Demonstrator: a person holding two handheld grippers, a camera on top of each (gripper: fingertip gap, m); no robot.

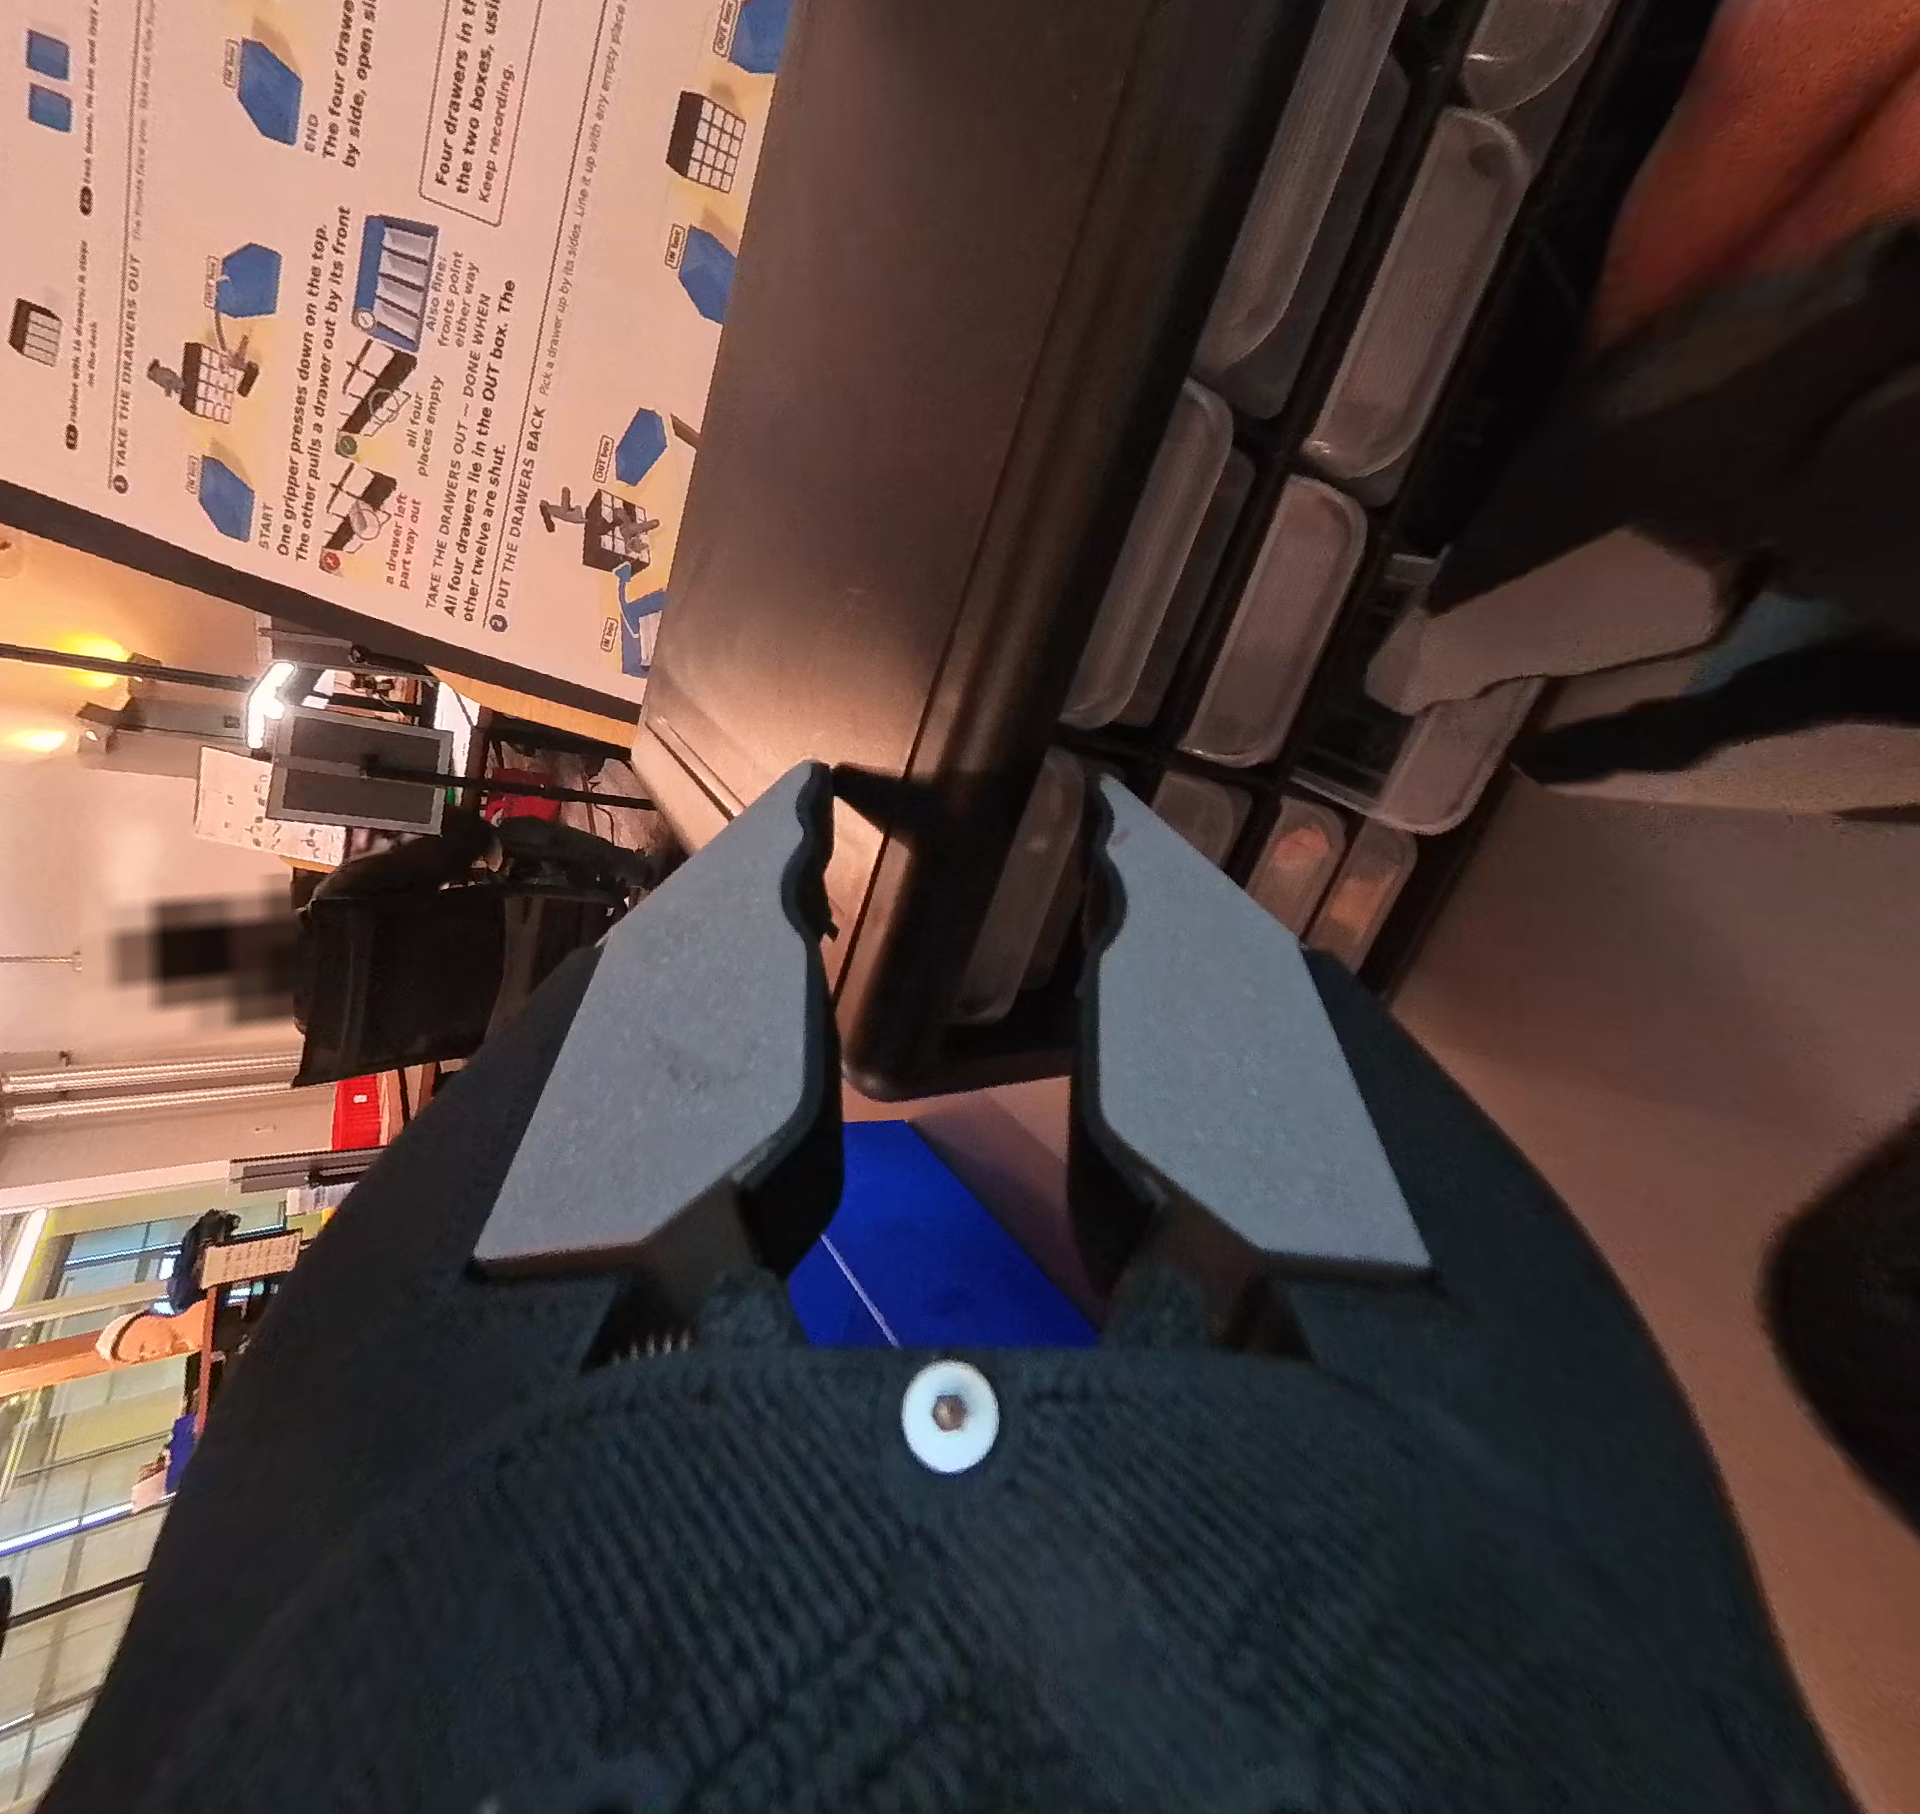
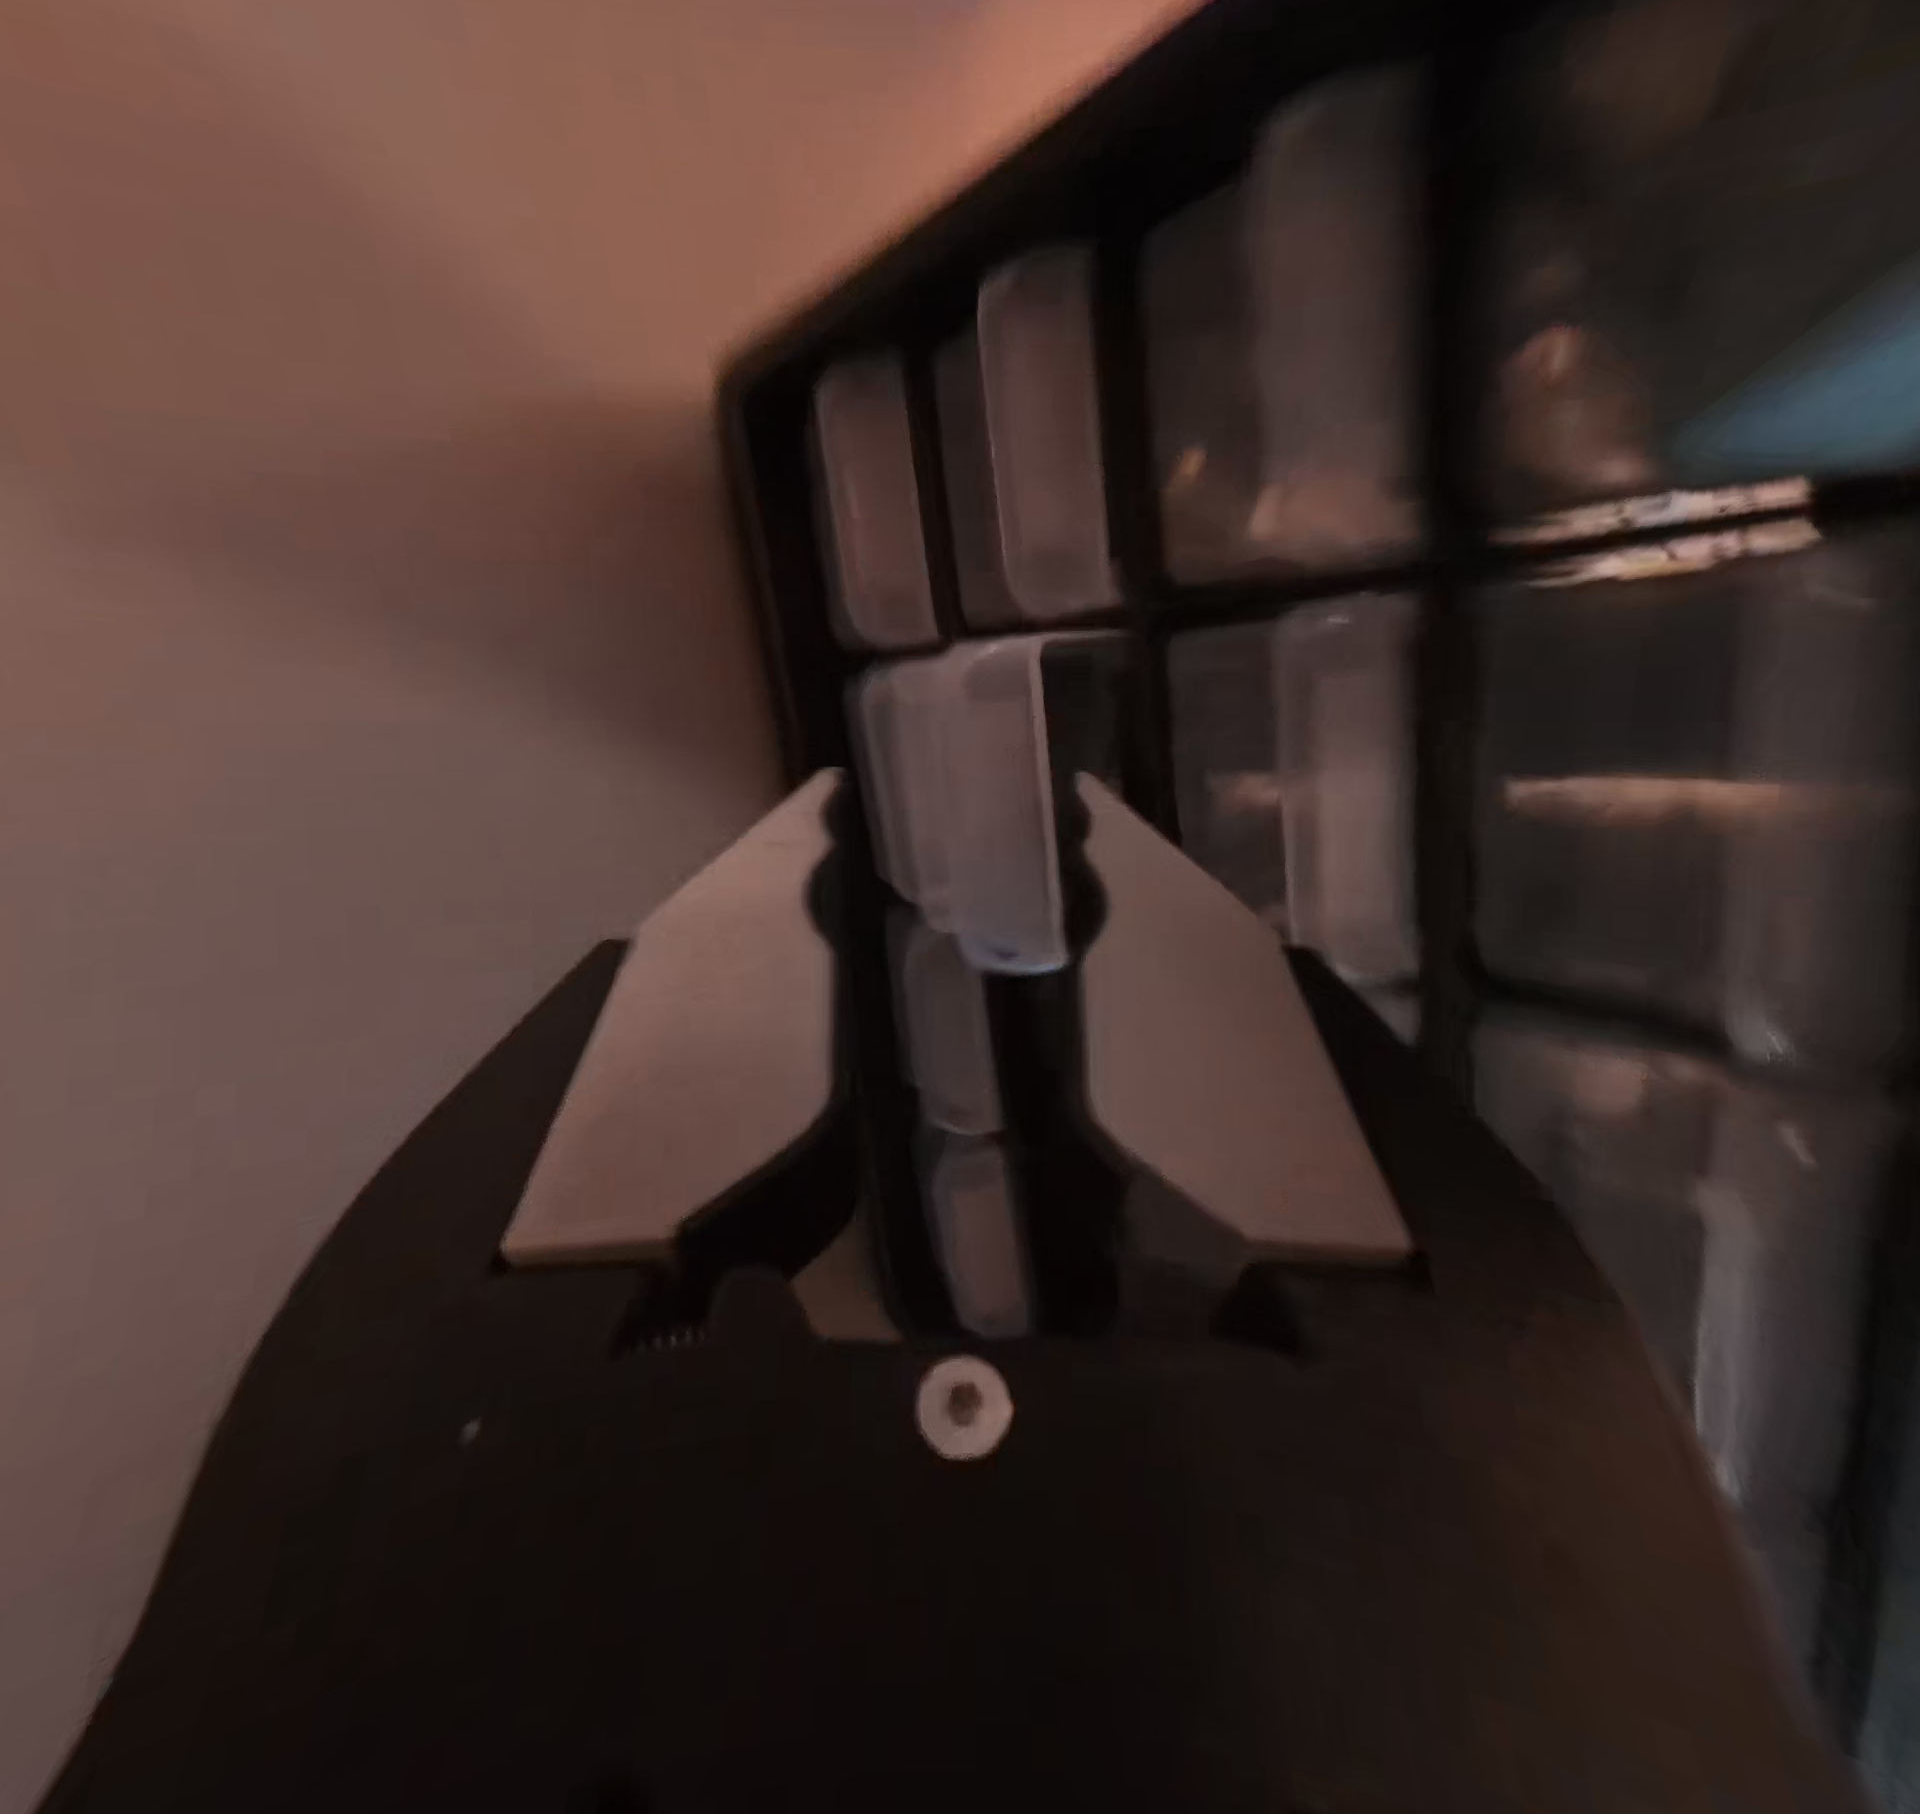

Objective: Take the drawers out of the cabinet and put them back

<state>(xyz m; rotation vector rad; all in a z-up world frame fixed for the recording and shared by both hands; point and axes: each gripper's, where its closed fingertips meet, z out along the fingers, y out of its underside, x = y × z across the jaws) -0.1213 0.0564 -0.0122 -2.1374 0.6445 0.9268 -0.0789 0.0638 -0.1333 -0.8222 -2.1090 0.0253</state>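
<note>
An illustrated instruction poster is seen at upper left, a blue box at lower centre, and a black office chair and a monitor at left.

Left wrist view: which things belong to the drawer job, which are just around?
Job: black cabinet; clear drawers; left tool straddling the cabinet's top edge; right tool at a drawer; blue box.

Around: instruction poster; black chair.

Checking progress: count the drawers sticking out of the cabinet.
1: the clear drawer at the cabinet's end column, between the fingers of the right claw. The rest look shut, but blur may hide others.
</note>
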